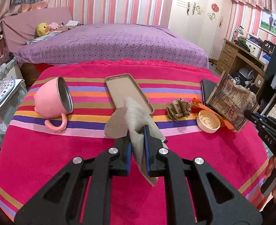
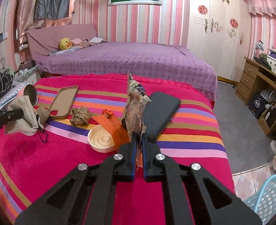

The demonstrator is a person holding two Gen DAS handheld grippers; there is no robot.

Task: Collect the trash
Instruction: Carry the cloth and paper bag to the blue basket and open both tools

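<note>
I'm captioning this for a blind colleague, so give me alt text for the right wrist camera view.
The right gripper is shut on a crumpled printed wrapper held upright above a striped pink blanket. Around it lie a black phone, an orange wrapper, a cream lid and a brown paper wad.

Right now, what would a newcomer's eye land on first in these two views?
Both grippers are full: the left gripper is shut on a grey-beige cloth pouch at the middle of the pink striped blanket, and the right gripper pinches a printed snack wrapper upright beside a black phone. Between them lie a crumpled brown paper, a cream lid, and a tipped pink mug at far left.
</note>
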